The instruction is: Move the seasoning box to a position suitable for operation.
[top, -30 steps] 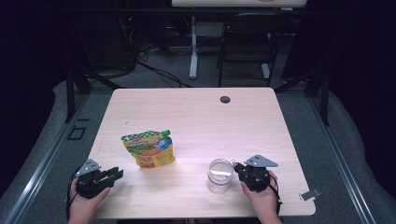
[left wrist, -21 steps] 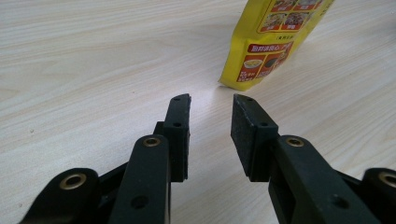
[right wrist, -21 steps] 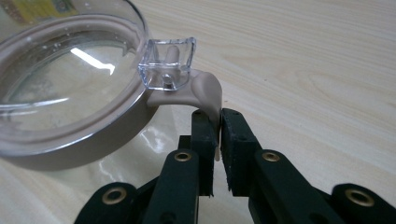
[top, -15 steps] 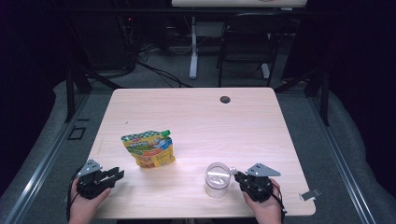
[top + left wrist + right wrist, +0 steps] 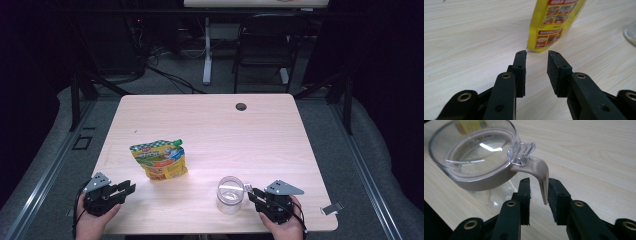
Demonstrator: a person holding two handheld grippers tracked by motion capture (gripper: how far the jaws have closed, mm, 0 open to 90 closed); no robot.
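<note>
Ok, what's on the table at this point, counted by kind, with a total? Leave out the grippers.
Yellow food pouch: 1
Clear cup with a beige handle: 1
Total: 2

The high view looks forward and down over the whole tabletop (image 5: pixel 210 125) from the person's side. Each gripper view sits low and close, facing along its own jaws. All three share the yellow pouch (image 5: pixel 159 159) and clear jug (image 5: pixel 231 194).
</note>
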